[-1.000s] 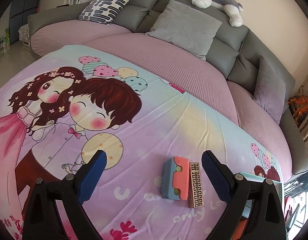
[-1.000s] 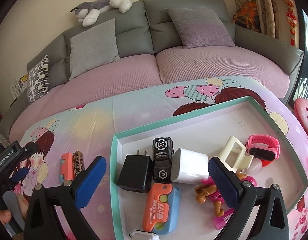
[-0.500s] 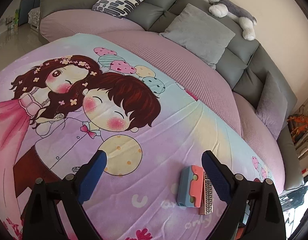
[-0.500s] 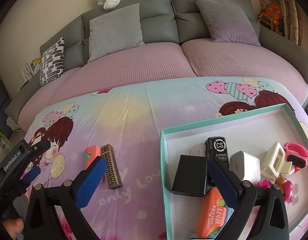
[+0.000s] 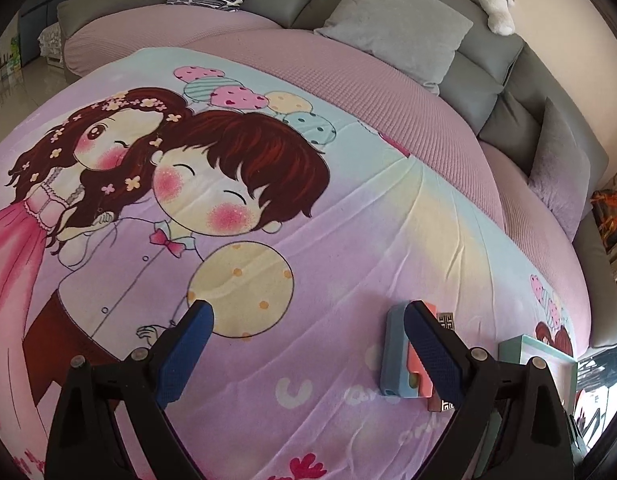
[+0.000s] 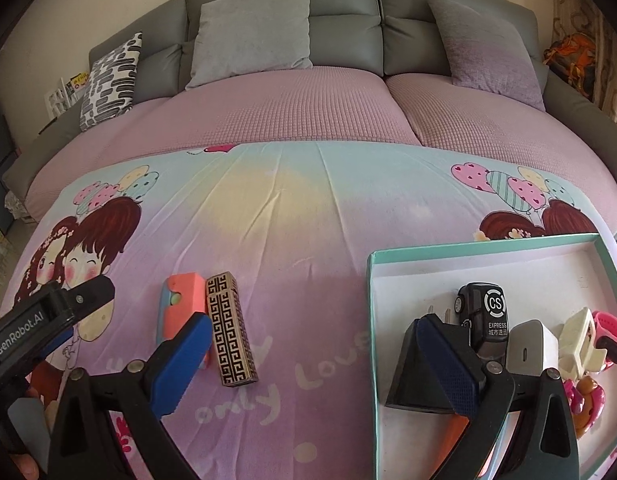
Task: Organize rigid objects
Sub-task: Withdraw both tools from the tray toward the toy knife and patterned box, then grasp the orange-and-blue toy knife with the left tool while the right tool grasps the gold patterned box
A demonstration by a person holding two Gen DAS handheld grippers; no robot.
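A coral and blue utility knife lies on the cartoon-print blanket beside a patterned black and gold box. My right gripper hangs open above the blanket, its left finger just in front of the knife. In the left wrist view the same knife and box lie partly behind the right finger of my open left gripper. The teal-rimmed tray on the right holds a black charger, a toy car, a white charger and other small items.
The left gripper's body reaches in at the left edge of the right wrist view. A pink watch and a cream clip sit in the tray. Grey cushions line the sofa back. The tray corner shows in the left wrist view.
The right gripper has swung left, from over the tray toward the knife and patterned box. The left gripper shifted left, so those two objects now sit behind its right finger.
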